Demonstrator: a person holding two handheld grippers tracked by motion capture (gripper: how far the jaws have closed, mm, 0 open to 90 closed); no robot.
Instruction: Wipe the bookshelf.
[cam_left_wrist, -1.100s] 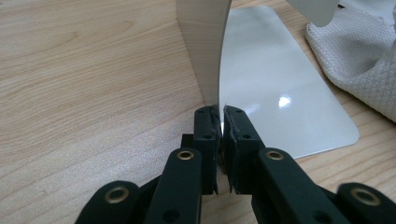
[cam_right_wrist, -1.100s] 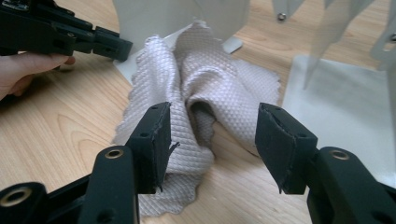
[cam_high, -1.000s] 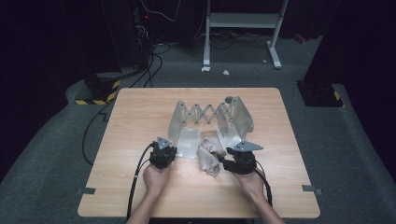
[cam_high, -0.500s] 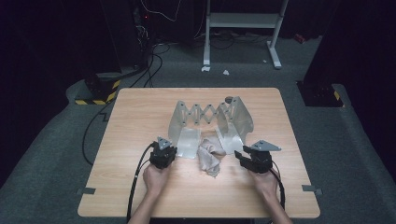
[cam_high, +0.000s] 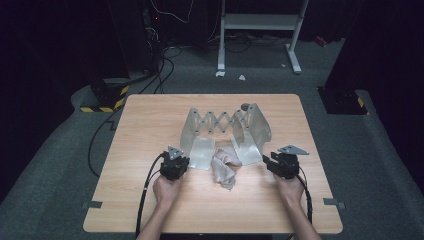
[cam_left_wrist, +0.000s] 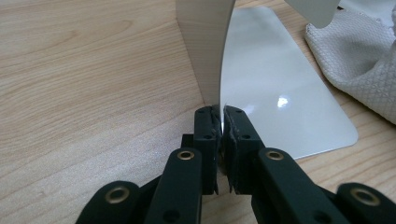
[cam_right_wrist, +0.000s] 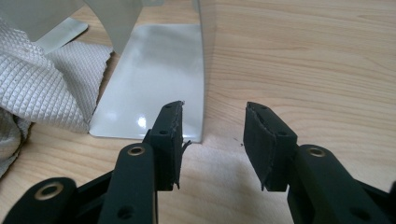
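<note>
The metal rack (cam_high: 227, 131) stands mid-table toward the far edge, its left plate pinched by the left gripper (cam_left_wrist: 220, 122) to steady it, while the right gripper (cam_right_wrist: 212, 128), jaws apart and just closing, lines up on the right plate's edge beside the cloth (cam_high: 224, 165).

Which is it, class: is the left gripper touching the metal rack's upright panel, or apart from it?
Touching. In the left gripper view, the left gripper is shut on the metal rack's upright panel, its edge pinched between both pads.
</note>
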